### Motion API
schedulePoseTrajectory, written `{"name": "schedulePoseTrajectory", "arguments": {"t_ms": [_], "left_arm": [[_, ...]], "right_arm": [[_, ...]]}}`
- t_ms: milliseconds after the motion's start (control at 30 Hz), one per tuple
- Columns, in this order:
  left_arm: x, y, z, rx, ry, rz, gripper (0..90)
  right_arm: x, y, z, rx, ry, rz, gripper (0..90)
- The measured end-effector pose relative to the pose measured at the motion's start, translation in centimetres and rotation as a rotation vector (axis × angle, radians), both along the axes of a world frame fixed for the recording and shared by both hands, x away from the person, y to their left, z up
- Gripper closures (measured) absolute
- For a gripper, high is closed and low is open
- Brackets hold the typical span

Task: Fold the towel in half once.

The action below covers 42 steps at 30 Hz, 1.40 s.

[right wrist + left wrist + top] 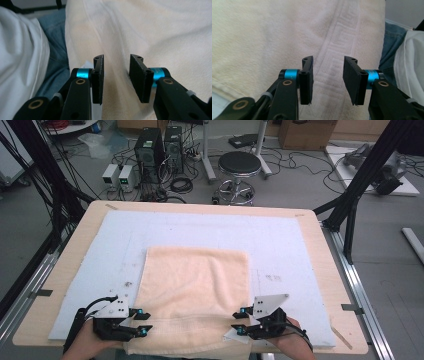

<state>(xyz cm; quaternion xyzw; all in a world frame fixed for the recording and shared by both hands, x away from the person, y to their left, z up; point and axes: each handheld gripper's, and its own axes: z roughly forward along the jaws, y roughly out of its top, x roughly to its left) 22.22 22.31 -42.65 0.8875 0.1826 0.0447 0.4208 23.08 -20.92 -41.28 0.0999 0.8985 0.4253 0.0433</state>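
A cream towel point(195, 280) lies flat on the white mat, and its near hem hangs over the table's front edge. My left gripper point(143, 322) sits at the towel's near left corner and points inward. Its jaws stand open over the towel's patterned border point(332, 37), gripper point(328, 61), with nothing pressed between the pads. My right gripper point(238, 320) is at the near right corner, facing the left one. It is open too point(116, 58), above the towel's edge point(150, 30). A hand holds each gripper at the bottom of the high view.
The white mat point(280, 240) covers most of the wooden table point(320, 245). On the floor beyond the far edge are a black stool point(239, 165), computer towers point(160, 150) and cables. Black frame posts point(367, 170) rise at both sides. The person's jeans point(56, 50) are close to the front edge.
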Motion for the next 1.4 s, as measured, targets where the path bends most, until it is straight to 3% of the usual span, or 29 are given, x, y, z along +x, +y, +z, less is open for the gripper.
{"name": "schedulePoseTrajectory", "arguments": {"t_ms": [200,233,333,433,567,700,767,1000,1167,1233,1300,1367,1400], "left_arm": [[0.4,-0.4,-0.7,0.031,0.004,-0.010,59.7],[0.4,-0.3,-0.6,0.034,0.000,-0.009,59.7],[0.3,0.0,-0.4,0.019,-0.009,0.005,59.7],[0.4,0.2,-0.4,0.012,-0.010,0.019,60.7],[0.5,0.2,-0.4,0.022,-0.013,0.023,62.8],[0.7,-0.1,-0.6,0.031,-0.010,0.018,62.5],[0.8,-0.2,-0.7,0.025,-0.004,0.025,61.8],[0.8,0.2,-0.4,0.018,-0.016,0.031,61.0],[1.1,0.0,-0.9,0.036,-0.004,0.028,60.9],[1.0,0.0,-1.0,0.034,-0.002,0.028,62.3],[1.2,0.1,-1.1,0.029,0.004,0.032,67.9],[1.4,0.2,-1.1,0.019,0.020,0.036,75.2],[1.5,0.2,-1.1,0.012,0.028,0.034,79.9]], "right_arm": [[0.7,0.8,-1.2,-0.081,-0.025,-0.009,64.9],[0.8,0.8,-1.1,-0.081,-0.042,-0.015,65.3],[0.5,0.2,0.1,-0.004,-0.055,-0.017,67.5],[0.1,-0.1,0.8,-0.009,-0.070,0.005,72.9],[0.2,0.1,0.0,-0.046,-0.049,0.028,75.6],[1.2,0.7,-1.2,-0.117,-0.066,-0.023,72.5],[1.9,1.1,-2.0,-0.158,-0.044,-0.028,71.1],[1.5,0.0,-1.1,-0.078,-0.046,-0.016,70.3],[1.7,-0.3,-1.8,-0.123,-0.018,-0.023,64.3],[1.8,-0.2,-2.3,-0.103,0.007,-0.035,66.6],[2.0,-0.5,-2.5,-0.080,0.043,-0.045,75.0],[1.8,-0.4,-2.5,-0.079,0.036,-0.031,85.1],[1.7,-0.3,-2.4,-0.084,0.028,-0.028,86.0]]}}
